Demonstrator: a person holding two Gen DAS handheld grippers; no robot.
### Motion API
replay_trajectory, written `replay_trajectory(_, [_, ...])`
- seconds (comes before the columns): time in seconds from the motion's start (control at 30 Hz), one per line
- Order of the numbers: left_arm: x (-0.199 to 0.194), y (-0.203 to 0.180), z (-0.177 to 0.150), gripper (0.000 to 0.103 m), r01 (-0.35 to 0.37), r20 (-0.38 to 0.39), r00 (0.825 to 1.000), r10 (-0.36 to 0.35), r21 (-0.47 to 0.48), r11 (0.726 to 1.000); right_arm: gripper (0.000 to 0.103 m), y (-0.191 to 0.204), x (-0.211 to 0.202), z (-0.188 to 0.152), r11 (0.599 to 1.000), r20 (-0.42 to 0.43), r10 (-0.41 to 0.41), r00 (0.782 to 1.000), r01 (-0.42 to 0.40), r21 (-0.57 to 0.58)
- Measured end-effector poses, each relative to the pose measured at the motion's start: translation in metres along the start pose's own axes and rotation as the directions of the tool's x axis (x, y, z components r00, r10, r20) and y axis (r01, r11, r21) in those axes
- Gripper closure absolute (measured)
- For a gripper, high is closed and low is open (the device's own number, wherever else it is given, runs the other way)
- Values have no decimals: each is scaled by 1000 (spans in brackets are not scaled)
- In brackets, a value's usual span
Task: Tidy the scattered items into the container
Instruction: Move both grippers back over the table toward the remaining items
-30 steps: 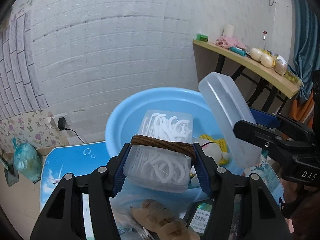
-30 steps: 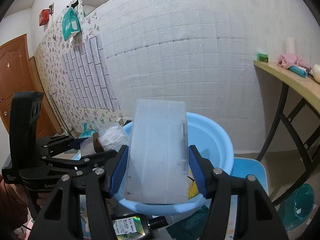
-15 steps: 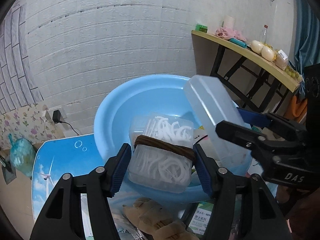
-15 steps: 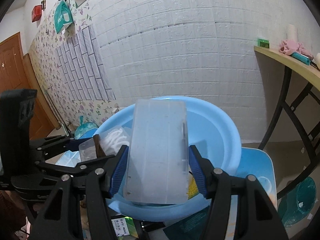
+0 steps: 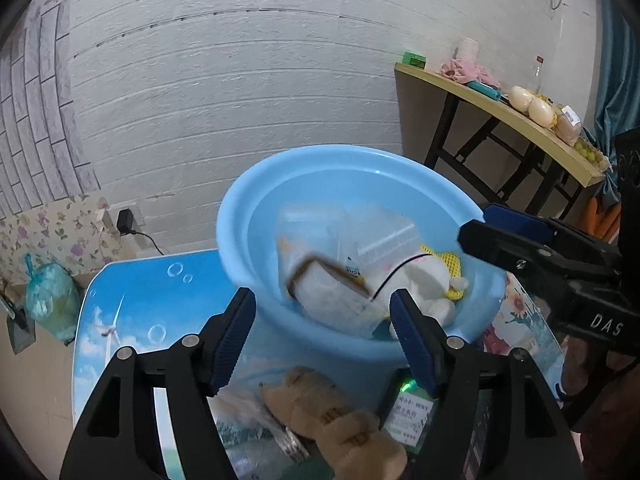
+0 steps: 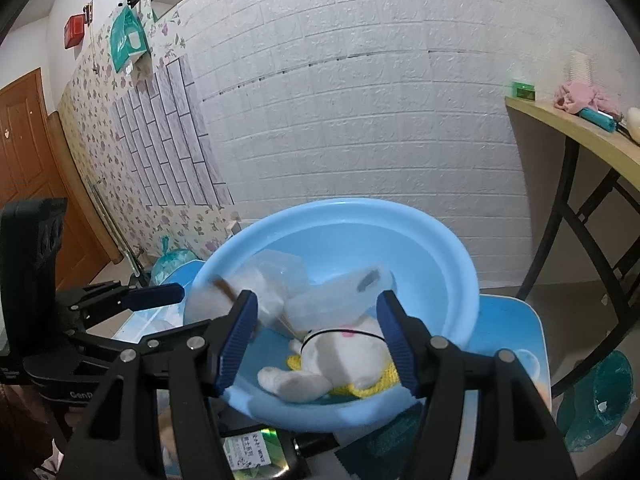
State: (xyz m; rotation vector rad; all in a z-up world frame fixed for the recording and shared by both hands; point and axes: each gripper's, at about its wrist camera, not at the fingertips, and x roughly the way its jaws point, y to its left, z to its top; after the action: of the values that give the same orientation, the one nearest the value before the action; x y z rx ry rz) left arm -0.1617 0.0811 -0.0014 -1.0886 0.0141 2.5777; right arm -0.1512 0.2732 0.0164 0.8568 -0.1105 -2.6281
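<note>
Both grippers hang over the near rim of the light blue basin point(image 5: 240, 216), and each has just been opening, with nothing between its blue pads. The left gripper point(image 5: 324, 332) stands spread, and its view shows the clear box of white loops with a brown band point(image 5: 320, 284) blurred and tipped inside the basin, beside the clear flat case point(image 5: 380, 236), which is also blurred and lies against the far inner wall. The right gripper point(image 6: 316, 332) is likewise spread, and its view gives the clearest sight of the white plush toy point(image 6: 340, 360), which lies on a yellow net in the basin bottom with a thin black cord across it. Only the left view shows the tan plush toy point(image 5: 332, 416) lying on the blue printed bench point(image 5: 152, 292) just in front of the basin, and a green-labelled packet point(image 5: 412, 412) next to it behind the gripper's right finger. The right view shows that packet from its side, below the basin, together with a teal bowl on the floor point(image 6: 596, 396) under the wooden side table point(image 6: 580, 136). Each view catches the other gripper at its edge.
</note>
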Motion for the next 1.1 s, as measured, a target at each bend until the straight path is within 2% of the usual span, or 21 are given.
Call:
replay_trajectory(0.43, [-36,7,-32,33,-24,2,1000,24,-28,999,41,2,-40,-26,999,-21,-42,999,42,12])
replay_trajectory(0.7, [-52,14,-62,33,-38,-27,999,36,-48,998,41,5,-61,-50,997,-55,-75,996,76,26])
replay_trajectory(1.1, [-70,33,-116,25,-87,-77,994,82,-65,994,41,7,-73,-90,991,-125,-130,983,135,26])
